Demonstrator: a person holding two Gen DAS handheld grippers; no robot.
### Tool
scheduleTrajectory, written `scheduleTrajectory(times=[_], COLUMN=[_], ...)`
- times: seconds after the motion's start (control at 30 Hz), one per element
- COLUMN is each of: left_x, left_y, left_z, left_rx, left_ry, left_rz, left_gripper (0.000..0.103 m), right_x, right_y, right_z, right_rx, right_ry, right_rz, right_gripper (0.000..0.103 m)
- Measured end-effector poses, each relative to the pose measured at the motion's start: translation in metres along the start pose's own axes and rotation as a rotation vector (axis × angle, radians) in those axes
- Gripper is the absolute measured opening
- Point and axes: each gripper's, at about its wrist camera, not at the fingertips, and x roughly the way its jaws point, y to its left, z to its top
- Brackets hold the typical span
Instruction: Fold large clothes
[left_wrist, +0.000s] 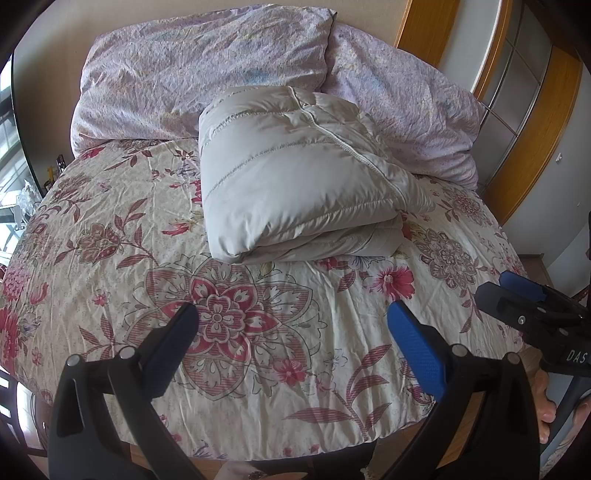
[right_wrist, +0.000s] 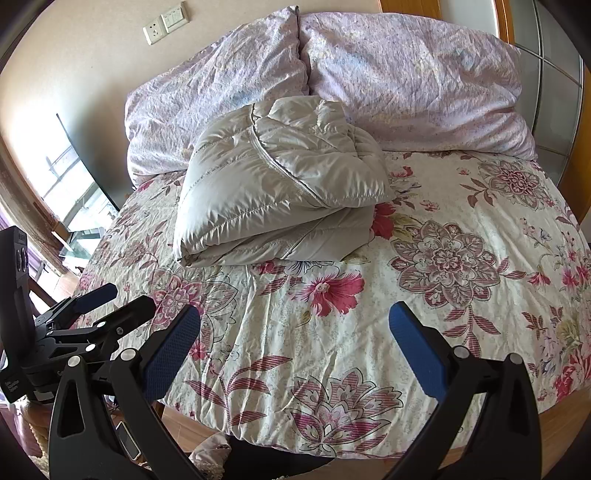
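Note:
A pale grey puffer jacket (left_wrist: 295, 177) lies folded in a thick bundle on the floral bedspread (left_wrist: 236, 325), near the pillows; it also shows in the right wrist view (right_wrist: 273, 199). My left gripper (left_wrist: 291, 328) is open and empty, held over the foot of the bed, well short of the jacket. My right gripper (right_wrist: 295, 328) is open and empty too, likewise back from the jacket. The right gripper shows at the right edge of the left wrist view (left_wrist: 524, 295), and the left gripper shows at the left edge of the right wrist view (right_wrist: 110, 299).
Two lilac pillows (left_wrist: 207, 66) (right_wrist: 413, 81) lean on the headboard wall behind the jacket. A wooden wardrobe frame (left_wrist: 517, 166) stands right of the bed. A window (right_wrist: 70, 177) and a wall socket (right_wrist: 155, 31) are to the left. Wooden floor (right_wrist: 192, 424) lies below the bed's foot.

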Motion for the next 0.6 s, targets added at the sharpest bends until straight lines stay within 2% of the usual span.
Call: scheduleTrajectory(times=[0.6], left_x=[0.0029], left_y=[0.0005], left_z=[0.0001], left_rx=[-0.001], left_ry=[-0.013], left_rz=[0.012], left_gripper=[0.101], right_x=[0.0051], right_y=[0.0001], right_z=[-0.0003], right_rx=[0.009], right_ry=[0.003], right_rz=[0.008], right_gripper=[0.102])
